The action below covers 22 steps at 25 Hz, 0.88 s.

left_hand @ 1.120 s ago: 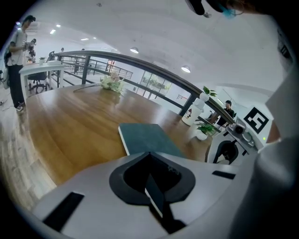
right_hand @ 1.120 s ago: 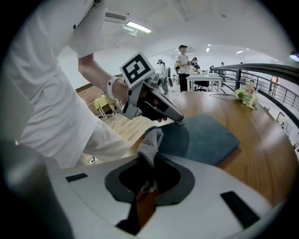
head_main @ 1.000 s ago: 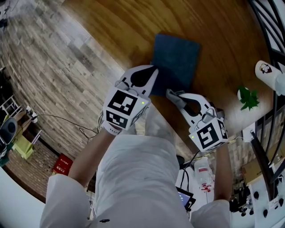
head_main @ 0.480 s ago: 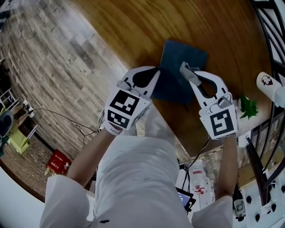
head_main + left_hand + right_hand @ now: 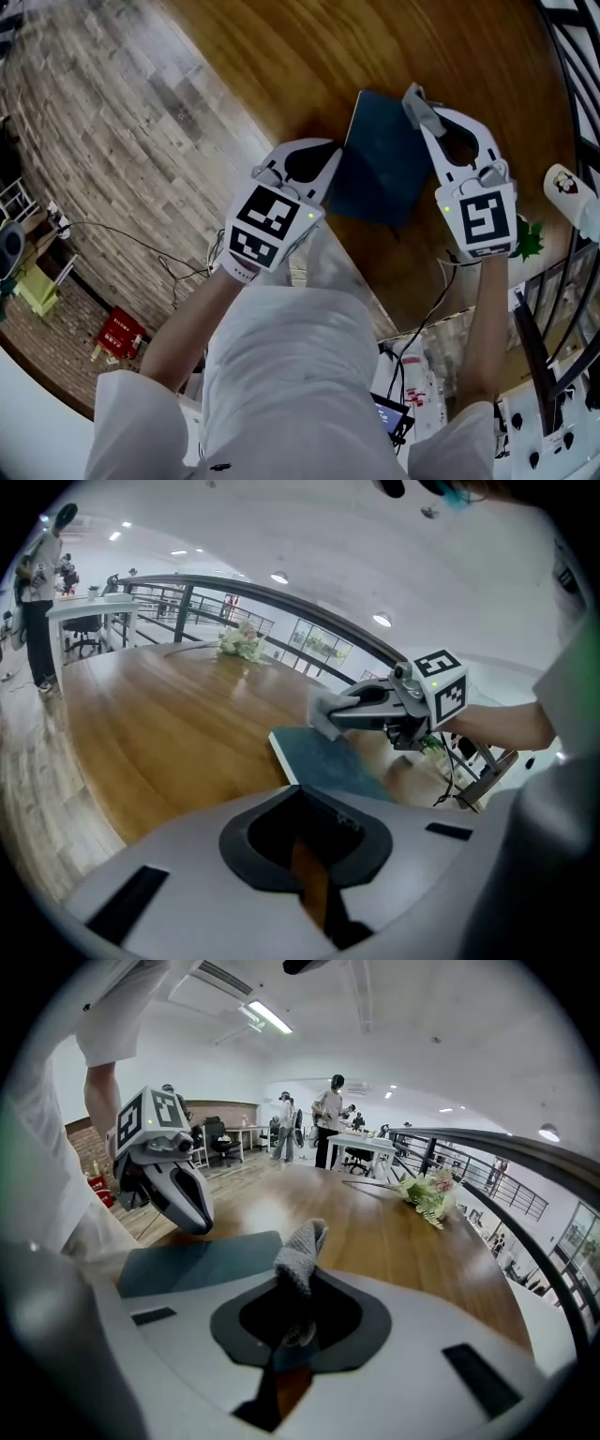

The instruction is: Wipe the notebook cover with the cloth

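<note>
Left gripper [image 5: 323, 155]: jaws are pressed together, nothing is held; the tips are set at the notebook's near left edge.
Right gripper [image 5: 424, 111]: jaws are pinched on the cloth.
Cloth [image 5: 413, 98]: grey, bunched, held at the notebook's far right corner.
Notebook [image 5: 380, 159]: dark blue, laid flat near the table's edge.
Table [image 5: 281, 56]: wooden.
Flowers [image 5: 427, 1194]: laid farther along, well apart.

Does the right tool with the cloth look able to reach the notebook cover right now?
Probably yes. The right tool holds the cloth by the far corner of the notebook, whose blue cover lies bare, and the left tool sits at its opposite edge, out of the way.
</note>
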{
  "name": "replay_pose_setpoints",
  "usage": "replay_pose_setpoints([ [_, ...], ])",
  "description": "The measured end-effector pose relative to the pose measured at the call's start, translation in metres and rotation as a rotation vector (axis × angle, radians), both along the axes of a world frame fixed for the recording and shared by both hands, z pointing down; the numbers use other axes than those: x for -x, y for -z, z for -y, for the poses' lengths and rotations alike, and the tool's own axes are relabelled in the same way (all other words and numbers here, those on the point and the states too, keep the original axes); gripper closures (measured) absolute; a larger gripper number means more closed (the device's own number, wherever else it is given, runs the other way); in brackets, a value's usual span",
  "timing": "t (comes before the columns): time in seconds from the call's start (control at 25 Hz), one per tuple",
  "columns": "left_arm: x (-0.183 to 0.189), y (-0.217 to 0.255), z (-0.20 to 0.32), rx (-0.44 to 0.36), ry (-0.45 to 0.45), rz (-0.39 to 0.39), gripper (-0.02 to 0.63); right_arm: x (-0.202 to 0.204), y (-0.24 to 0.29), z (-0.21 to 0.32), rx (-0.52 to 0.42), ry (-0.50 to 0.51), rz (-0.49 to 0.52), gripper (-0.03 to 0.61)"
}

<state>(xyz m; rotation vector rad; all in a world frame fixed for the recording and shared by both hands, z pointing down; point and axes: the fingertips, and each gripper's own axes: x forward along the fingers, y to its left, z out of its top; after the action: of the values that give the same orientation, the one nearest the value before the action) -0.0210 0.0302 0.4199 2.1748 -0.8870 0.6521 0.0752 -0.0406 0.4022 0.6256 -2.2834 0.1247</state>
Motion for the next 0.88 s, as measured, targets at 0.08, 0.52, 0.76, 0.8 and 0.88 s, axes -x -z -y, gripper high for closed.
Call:
replay_pose_setpoints([
  [0.08,0.000,-0.004,-0.001,0.010,-0.007,0.001,0.595,0.002,-0.007,0.004,0.000,0.001,-0.008,0.540],
  [0.52,0.000,-0.010,-0.001,0.024,-0.004,0.009,0.595,0.010,-0.018,-0.020,0.018,0.067,-0.020,0.540],
  [0.76,0.002,-0.012,0.000,0.023,0.011,0.011,0.595,0.018,-0.019,-0.048,0.045,0.128,-0.023,0.541],
  [0.8,0.002,-0.013,0.000,0.023,0.012,0.012,0.595,0.018,-0.020,-0.052,0.053,0.134,-0.022,0.541],
  [0.88,0.001,-0.012,-0.001,0.022,0.013,0.012,0.595,0.019,-0.020,-0.061,0.069,0.148,-0.021,0.541],
])
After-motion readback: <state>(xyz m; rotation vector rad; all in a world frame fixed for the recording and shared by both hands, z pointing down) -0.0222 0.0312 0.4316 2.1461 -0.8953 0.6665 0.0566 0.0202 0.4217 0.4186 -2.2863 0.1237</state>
